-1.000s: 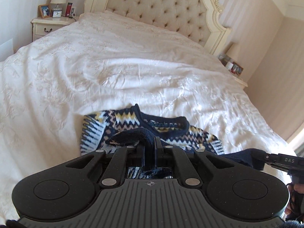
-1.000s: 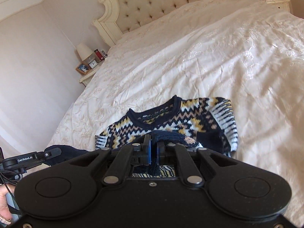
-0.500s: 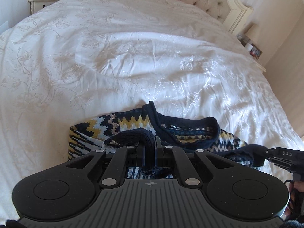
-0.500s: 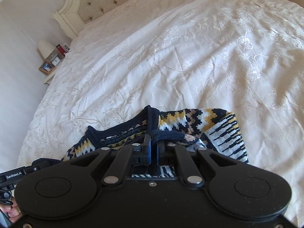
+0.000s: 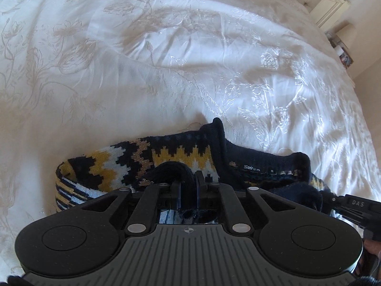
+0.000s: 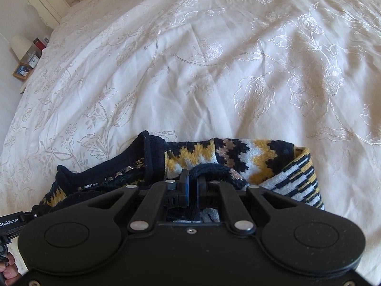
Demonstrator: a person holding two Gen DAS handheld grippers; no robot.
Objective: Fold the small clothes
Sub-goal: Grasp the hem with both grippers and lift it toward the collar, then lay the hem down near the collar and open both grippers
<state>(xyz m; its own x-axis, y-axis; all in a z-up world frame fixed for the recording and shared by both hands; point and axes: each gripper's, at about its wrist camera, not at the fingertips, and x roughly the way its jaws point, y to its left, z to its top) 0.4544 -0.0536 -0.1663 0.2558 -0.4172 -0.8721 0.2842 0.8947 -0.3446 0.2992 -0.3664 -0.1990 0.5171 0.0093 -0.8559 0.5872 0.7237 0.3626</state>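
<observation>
A small knitted sweater (image 5: 181,157), navy with yellow, white and tan zigzag bands, lies on a white bedspread (image 5: 166,59) embroidered with floral motifs, close to the near edge of both wrist views. The left gripper (image 5: 188,178) has its jaws pressed together on a dark navy ribbed edge of the sweater, which bulges up in a fold just left of the fingers; patterned knit shows in the gap behind them. The right gripper (image 6: 193,178) likewise pinches a navy ribbed edge between nearly closed jaws, the fold rising just right of the fingers. In the left wrist view the navy neckband (image 5: 257,159) with its woven label runs rightward from the gripper, and the right gripper's black finger, lettered, enters from the right edge against dark knit. In the right wrist view the neckband (image 6: 112,164) lies to the left, a striped section of knit (image 6: 297,178) to the right, and the tip of the left gripper shows at the lower left edge above a person's fingers (image 6: 8,273). A cream headboard (image 6: 51,2) and a bedside table with a lamp (image 6: 20,45), a clock and a framed picture stand at the upper left.
</observation>
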